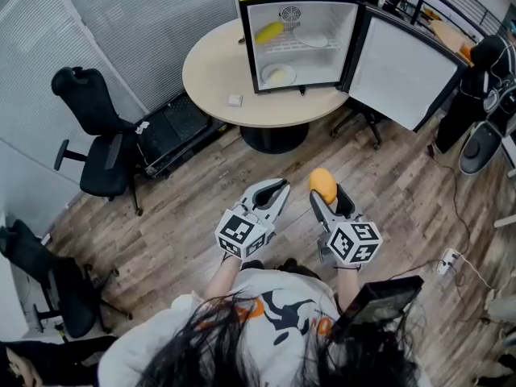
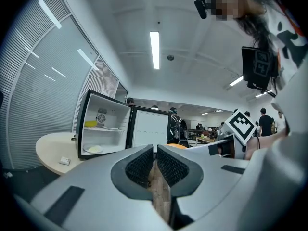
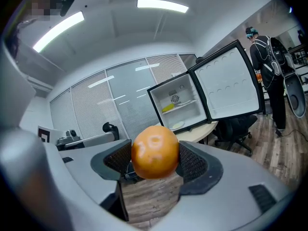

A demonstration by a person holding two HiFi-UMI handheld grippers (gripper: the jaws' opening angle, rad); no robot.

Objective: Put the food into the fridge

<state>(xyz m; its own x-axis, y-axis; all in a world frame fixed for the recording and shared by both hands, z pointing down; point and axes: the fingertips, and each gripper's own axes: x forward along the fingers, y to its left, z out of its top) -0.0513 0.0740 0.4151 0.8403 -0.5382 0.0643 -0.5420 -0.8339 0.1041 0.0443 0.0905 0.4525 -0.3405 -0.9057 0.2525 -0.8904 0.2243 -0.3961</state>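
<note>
My right gripper [image 1: 324, 190] is shut on an orange [image 1: 323, 184], round and glossy between the pads [image 3: 195, 161] in the right gripper view [image 3: 155, 151]. My left gripper [image 1: 278, 193] hangs beside it, shut with nothing in it [image 2: 155, 165]. Both are held over the wood floor, well short of the small fridge [image 1: 302, 39]. The fridge stands on a round table [image 1: 218, 75] with its door [image 1: 401, 69] swung open to the right. Inside, a yellow item [image 1: 269, 31] and a white plate [image 1: 311, 38] lie on the shelf, and a plate with pale food [image 1: 278, 76] sits on the fridge floor.
A black office chair [image 1: 101, 147] stands at the left by the blinds, another [image 1: 40, 276] at the lower left. A small white object [image 1: 235, 100] lies on the table. A person in black [image 1: 484, 87] and a cable with a power strip [image 1: 448, 259] are at the right.
</note>
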